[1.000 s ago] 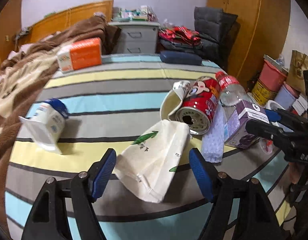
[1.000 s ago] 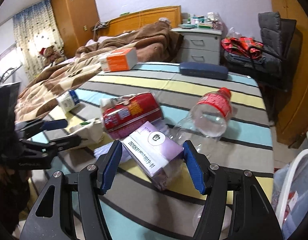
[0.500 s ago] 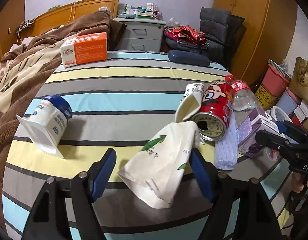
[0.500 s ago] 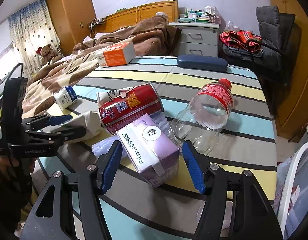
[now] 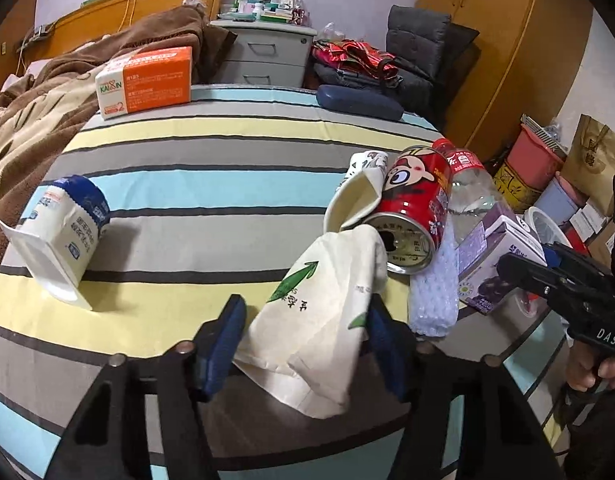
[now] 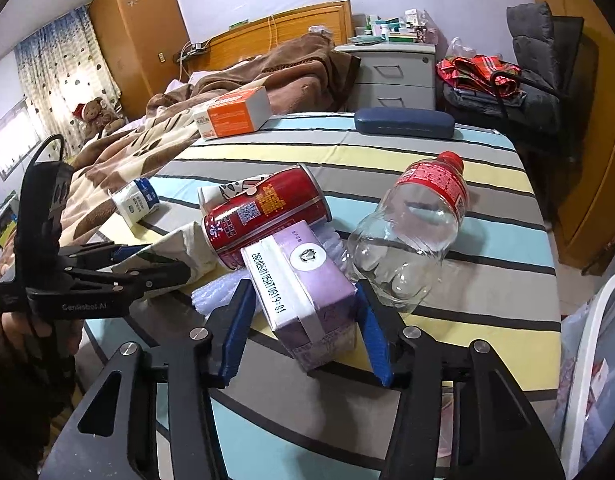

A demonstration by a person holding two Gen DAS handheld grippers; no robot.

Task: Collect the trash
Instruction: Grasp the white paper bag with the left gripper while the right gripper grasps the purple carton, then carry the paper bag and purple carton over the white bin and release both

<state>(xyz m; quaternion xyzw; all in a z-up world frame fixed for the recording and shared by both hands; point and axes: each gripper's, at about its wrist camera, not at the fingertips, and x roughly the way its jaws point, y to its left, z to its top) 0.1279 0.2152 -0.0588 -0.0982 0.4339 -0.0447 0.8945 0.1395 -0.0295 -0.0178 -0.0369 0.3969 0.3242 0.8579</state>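
A cream paper bag (image 5: 319, 320) with a green leaf print lies on the striped bed sheet (image 5: 207, 184). My left gripper (image 5: 305, 312) straddles it, its jaws closing, and both pads touch the bag's sides. A purple drink carton (image 6: 303, 280) lies between the fingers of my right gripper (image 6: 305, 320). Those jaws are closing too, with a thin gap left at the left pad. Beside these lie a red can (image 6: 263, 212), a clear bottle (image 6: 411, 240) with a red label, bubble wrap (image 5: 435, 292), a paper cup (image 5: 355, 200) and a white and blue tub (image 5: 63, 236).
An orange box (image 5: 147, 80) and a navy case (image 5: 359, 102) sit at the far side of the bed. A brown blanket (image 5: 27, 120) covers the left. A white basket rim (image 6: 587, 340) stands off the bed's right edge, with tubs and bags on the floor.
Both pairs of jaws have narrowed, the left around the paper bag and the right around the purple carton. The bag now sits more bunched between the left pads.
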